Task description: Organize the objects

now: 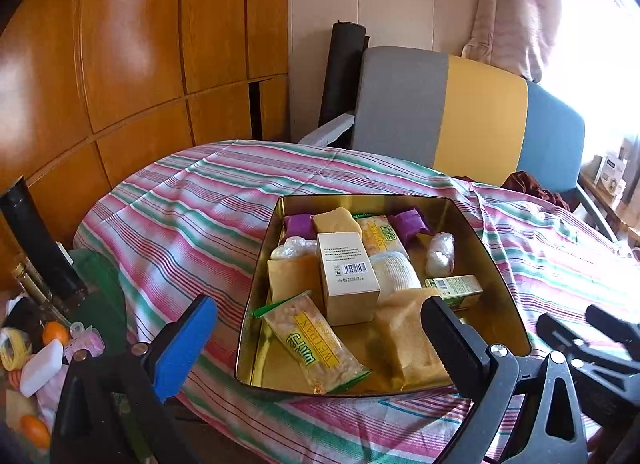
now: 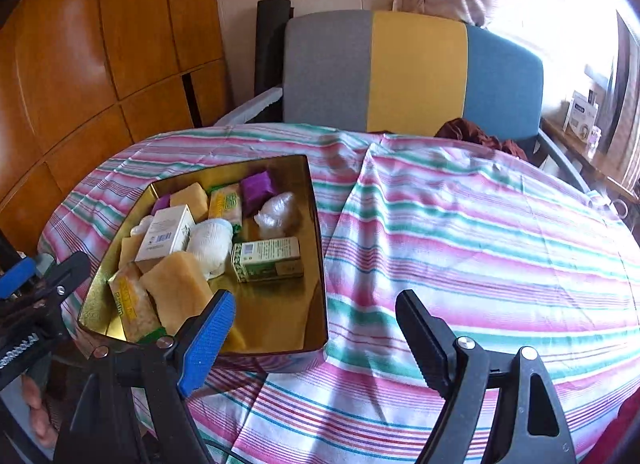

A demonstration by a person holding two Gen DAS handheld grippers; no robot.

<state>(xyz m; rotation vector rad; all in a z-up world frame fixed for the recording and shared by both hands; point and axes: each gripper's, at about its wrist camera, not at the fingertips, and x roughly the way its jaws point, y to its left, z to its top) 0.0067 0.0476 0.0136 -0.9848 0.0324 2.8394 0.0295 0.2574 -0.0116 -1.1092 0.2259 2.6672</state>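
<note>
A gold tin box (image 1: 260,264) (image 2: 316,232) sits on a striped tablecloth (image 1: 180,216) (image 2: 480,232). It holds a beige carton (image 1: 347,276) (image 2: 166,234), a green carton (image 1: 454,290) (image 2: 268,258), snack packets (image 1: 316,348), purple sweets (image 1: 408,222) (image 2: 258,186), yellow blocks (image 2: 176,290) and a white bundle (image 2: 212,242). My left gripper (image 1: 320,334) is open and empty above the tin's near edge. My right gripper (image 2: 316,328) is open and empty over the tin's near right corner.
A grey, yellow and blue chair (image 1: 460,116) (image 2: 416,72) stands behind the table. Wooden cabinets (image 1: 120,64) fill the left. Oranges and small items (image 1: 48,348) lie low on the left. A dark red cloth (image 2: 480,136) lies at the table's far edge.
</note>
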